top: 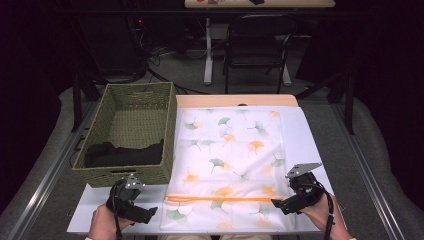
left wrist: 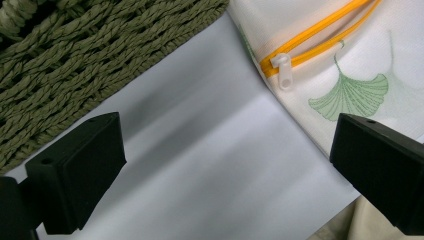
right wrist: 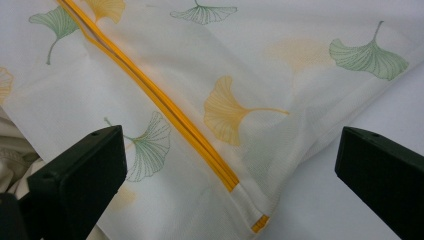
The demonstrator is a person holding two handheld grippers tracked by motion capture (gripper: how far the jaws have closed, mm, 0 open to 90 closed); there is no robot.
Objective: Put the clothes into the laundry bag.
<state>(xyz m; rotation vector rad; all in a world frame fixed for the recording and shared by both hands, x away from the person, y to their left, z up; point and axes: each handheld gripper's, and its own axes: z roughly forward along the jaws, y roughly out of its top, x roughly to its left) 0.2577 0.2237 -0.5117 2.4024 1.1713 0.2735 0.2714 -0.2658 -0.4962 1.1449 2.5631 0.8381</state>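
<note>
A white mesh bag printed with green and orange ginkgo leaves lies flat on the table, its orange zipper running along the near end. The zipper's white pull sits at the bag's left end. My left gripper hovers open just left of the bag's near left corner, over bare white tabletop, nothing between its jaws. My right gripper is open at the zipper's right end, and the bag's corner lies below its spread jaws without being pinched.
A green woven basket stands left of the bag with a black garment inside it. The white table's near edge runs just behind the hands. A chair and a desk stand beyond the far edge.
</note>
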